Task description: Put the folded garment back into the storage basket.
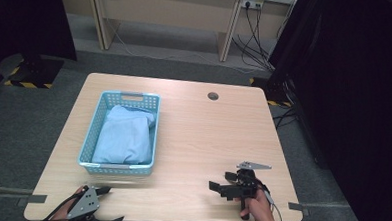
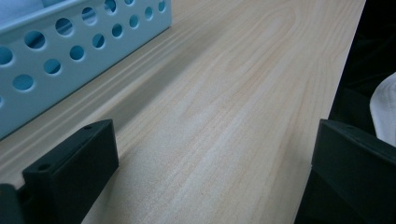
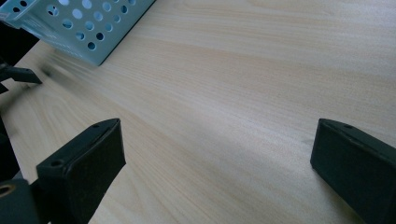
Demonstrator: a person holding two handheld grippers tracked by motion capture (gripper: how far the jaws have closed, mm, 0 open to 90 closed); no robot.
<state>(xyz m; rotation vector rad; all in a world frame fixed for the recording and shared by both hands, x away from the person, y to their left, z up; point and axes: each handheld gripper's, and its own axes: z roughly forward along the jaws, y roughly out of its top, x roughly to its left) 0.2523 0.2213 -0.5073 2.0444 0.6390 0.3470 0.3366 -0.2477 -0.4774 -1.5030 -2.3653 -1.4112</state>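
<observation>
Pale blue perforated plastic forms the basket [image 1: 120, 166], our landmark, which stands on the left half of the wooden table [image 1: 210, 135] with its long axis running away from us. Inside it lies a folded light-blue garment [image 1: 124, 136], flat and filling most of the floor, its edges tucked within the walls; we judge that it sits low so that nothing hangs over the rim. Our left gripper [image 1: 98, 194] rests just in front of the basket's near left corner, at the table's near edge, jaws spread wide with nothing between them; in the left gripper view the basket wall [image 2: 56, 60] passes close beside the left jaw, apart from it. Our right gripper [image 1: 222, 185] rests well to the right of the basket, also near the front edge, jaws likewise parted and empty over bare wood; in the right gripper view the basket's near corner [image 3: 79, 28] lies far ahead. We judge that both tools stand clear of the basket because the garment is already stowed and needs no further grip.
</observation>
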